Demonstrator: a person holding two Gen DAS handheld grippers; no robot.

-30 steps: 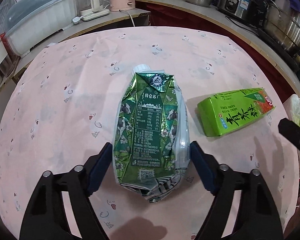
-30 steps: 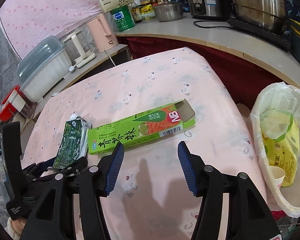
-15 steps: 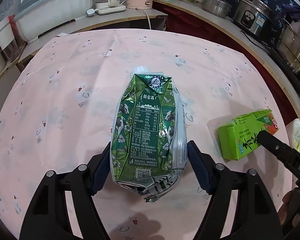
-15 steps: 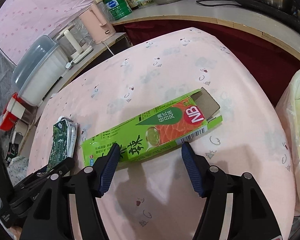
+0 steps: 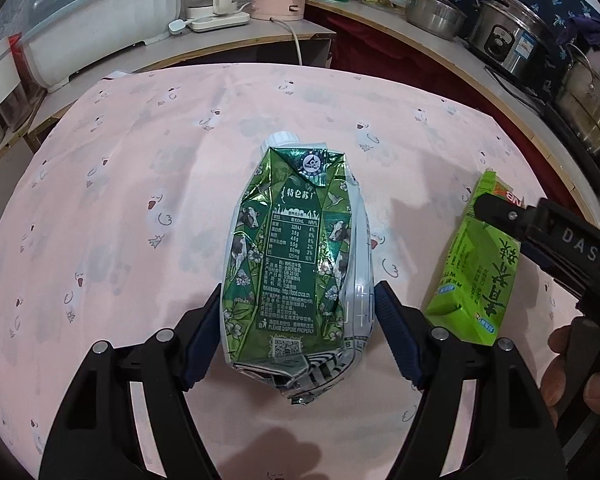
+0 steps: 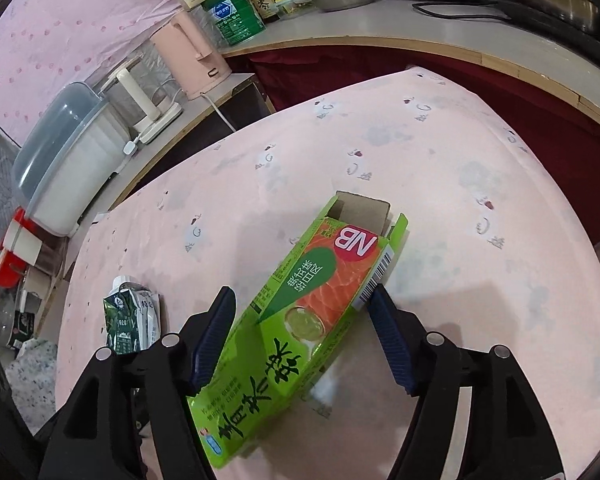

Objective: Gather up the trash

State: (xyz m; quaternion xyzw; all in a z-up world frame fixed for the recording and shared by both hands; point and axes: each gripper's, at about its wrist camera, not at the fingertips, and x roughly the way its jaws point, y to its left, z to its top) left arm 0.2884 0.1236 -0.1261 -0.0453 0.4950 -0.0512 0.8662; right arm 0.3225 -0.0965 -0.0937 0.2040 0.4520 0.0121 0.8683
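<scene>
A crushed green milk carton (image 5: pixel 296 256) lies flat on the pink tablecloth (image 5: pixel 140 200), cap pointing away. My left gripper (image 5: pixel 298 296) straddles its lower half, and its blue pads stand close beside the carton's sides without squeezing it. To the right lies a light green cardboard box (image 5: pixel 476 276) with an open end flap. My right gripper (image 6: pixel 300 292) reaches over this green box (image 6: pixel 312 300) with its jaws opening. The box lies slanted between the fingers, and its barcode edge is right by the right pad. The milk carton (image 6: pixel 130 322) shows at the left in the right wrist view.
A person's hand (image 5: pixel 572 368) holds the right gripper's body (image 5: pixel 548 236). Behind the table runs a counter with a pink kettle (image 6: pixel 192 56), a lidded plastic bin (image 6: pixel 64 160), a steel bowl (image 5: pixel 436 16) and a rice cooker (image 5: pixel 512 40). The table drops off at its far right edge (image 6: pixel 540 128).
My left gripper slid forward, so the carton now sits deeper between its fingers. The right gripper moved left and down over the green box and widened. The trash bag left the right wrist view.
</scene>
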